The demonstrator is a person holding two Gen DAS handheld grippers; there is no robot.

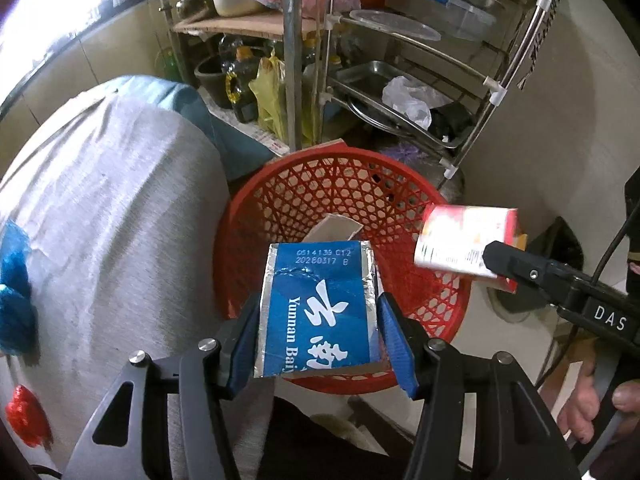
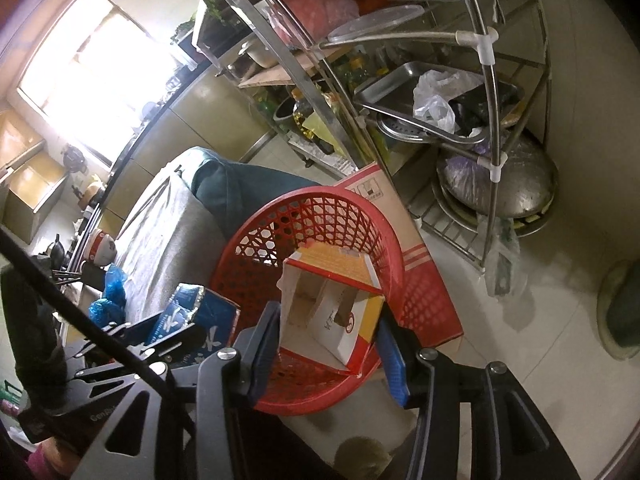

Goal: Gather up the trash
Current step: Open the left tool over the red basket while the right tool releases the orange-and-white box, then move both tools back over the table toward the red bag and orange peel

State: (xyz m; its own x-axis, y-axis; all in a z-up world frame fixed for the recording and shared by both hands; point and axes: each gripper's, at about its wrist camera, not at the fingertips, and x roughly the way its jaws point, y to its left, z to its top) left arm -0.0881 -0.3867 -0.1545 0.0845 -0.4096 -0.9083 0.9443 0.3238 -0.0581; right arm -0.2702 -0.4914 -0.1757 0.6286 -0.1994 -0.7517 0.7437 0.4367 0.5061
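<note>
Basket (image 1: pixel 256 200) floor behind blue carton (image 1: pixel 320 312)

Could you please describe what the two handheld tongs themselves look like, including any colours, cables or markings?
Both tongs share one design: black metal linkage arms with triangular cut-outs and silver pivot bolts, ending in fingers faced with blue ribbed pads. The left tongs show this close up. The right tongs carry white "DAS" lettering on the black body, and a black cable runs off behind it.

- Your floor (image 2: pixel 520 340) is pale tile; the red basket (image 2: pixel 320 216) stands on it.
- A cardboard box (image 2: pixel 404 216) sits just behind the basket.
- The metal rack (image 2: pixel 494 128) stands beyond, its legs on the tile.
</note>
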